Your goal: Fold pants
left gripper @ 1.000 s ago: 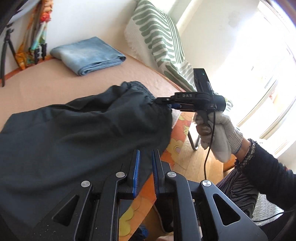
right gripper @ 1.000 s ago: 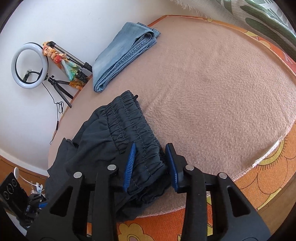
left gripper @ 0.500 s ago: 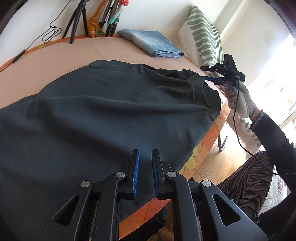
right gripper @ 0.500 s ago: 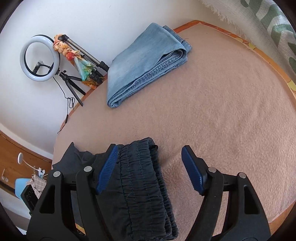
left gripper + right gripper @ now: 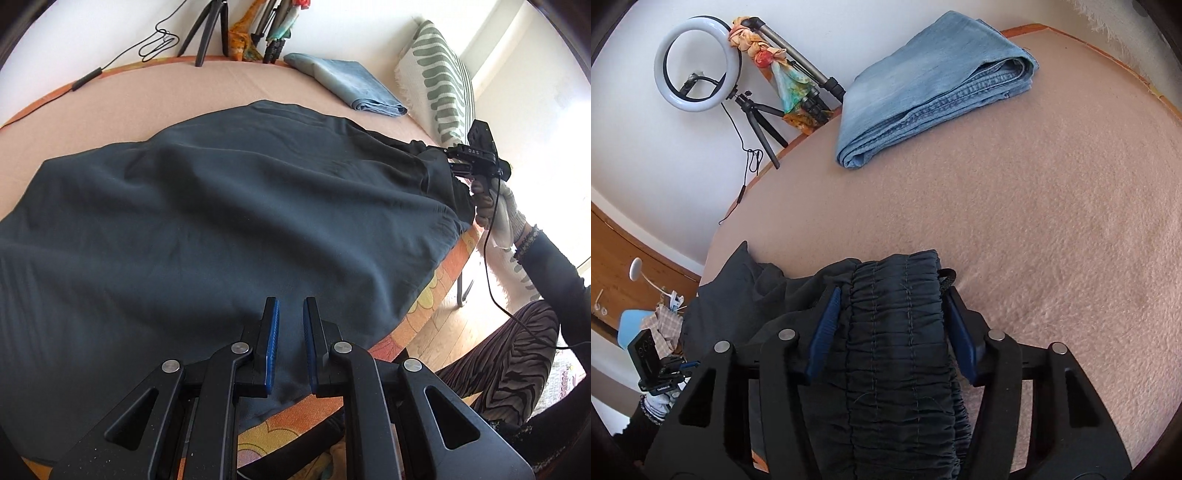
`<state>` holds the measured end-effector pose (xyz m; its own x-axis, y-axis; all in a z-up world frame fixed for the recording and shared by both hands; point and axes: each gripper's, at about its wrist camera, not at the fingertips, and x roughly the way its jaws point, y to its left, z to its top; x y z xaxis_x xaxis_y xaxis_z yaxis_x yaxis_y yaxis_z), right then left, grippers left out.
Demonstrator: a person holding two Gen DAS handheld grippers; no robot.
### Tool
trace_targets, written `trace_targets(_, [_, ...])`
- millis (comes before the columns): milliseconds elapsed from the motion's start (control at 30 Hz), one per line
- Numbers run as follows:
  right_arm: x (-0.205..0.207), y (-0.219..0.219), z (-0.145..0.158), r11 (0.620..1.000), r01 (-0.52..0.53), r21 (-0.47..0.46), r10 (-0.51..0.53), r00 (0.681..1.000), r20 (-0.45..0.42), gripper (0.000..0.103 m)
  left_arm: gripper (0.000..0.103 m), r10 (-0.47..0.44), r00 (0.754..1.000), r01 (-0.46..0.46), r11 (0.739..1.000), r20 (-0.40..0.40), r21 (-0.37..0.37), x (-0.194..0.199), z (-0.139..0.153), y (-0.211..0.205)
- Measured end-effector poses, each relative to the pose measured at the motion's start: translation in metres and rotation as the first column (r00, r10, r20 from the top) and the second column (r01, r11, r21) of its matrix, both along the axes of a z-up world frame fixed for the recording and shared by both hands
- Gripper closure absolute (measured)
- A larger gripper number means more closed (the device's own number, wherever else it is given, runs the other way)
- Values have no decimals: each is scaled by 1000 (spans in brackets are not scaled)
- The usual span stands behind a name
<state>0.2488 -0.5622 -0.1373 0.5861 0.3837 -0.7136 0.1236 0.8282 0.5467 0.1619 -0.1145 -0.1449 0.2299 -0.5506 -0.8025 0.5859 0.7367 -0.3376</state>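
Pants (image 5: pixel 229 206) spread along bed (image 5: pixel 147 107) front edge. Left claw (image 5: pixel 290 347) clamped on hem; right claw (image 5: pixel 890 332) closing around waistband. Next: carry waistband toward hem.

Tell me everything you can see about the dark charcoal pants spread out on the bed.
The dark charcoal pants are thin, softly wrinkled fabric lying mostly flat across the pinkish-beige blanket, the near edge hanging over the bedside. The gathered, stitched elastic waistband sits between the right gripper jaws, which are closing. The left gripper pinches fabric at the near edge.
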Motion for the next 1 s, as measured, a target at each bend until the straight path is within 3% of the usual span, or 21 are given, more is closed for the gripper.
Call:
trace_targets(100, [-12, 17, 15, 993, 25, -119, -26, 1000, -4, 62, 92, 5, 1000, -5, 1000, -1, 17, 3, -6, 1])
trace_targets(133, [-17, 19, 24, 988, 49, -145, -49, 999, 5, 69, 92, 11, 1000, -11, 1000, -3, 14, 4, -7, 2])
trace_targets(167, [-23, 17, 34, 986, 75, -149, -73, 997, 20, 84, 92, 16, 1000, -16, 1000, -5, 9, 5, -8, 4])
trace_targets(300, [-38, 9, 72, 965, 153, -213, -135, 986, 98, 88, 92, 32, 999, -32, 999, -21, -9, 7, -12, 13])
trace_targets(400, [-38, 0, 70, 953, 182, -242, -167, 983, 79, 89, 92, 34, 999, -35, 999, -25, -17, 6, -13, 16])
trace_targets(533, [-31, -4, 45, 925, 214, -314, -222, 975, 12, 89, 92, 33, 999, -33, 999, -15, -7, 4, -13, 22])
trace_targets(633, [-27, -4, 35, 917, 192, -349, -216, 976, -32, 81, 92, 44, 999, -45, 999, -18, -9, 5, -11, 24])
trace_targets(767, [-30, 4, 62, 863, 225, -452, -238, 971, 29, 47, 92, 84, 996, -84, 996, -19, -39, 6, -4, 33])
trace_targets(867, [-29, 16, 91, 857, 246, -453, -225, 969, 101, 42, 92, 113, 994, -113, 992, -9, -52, 5, 0, 43])
trace_targets(1000, [-6, 50, 114, 906, 170, -387, -125, 982, 138, 42, 92, 152, 988, -151, 987, 11, -56, 0, 6, 58])
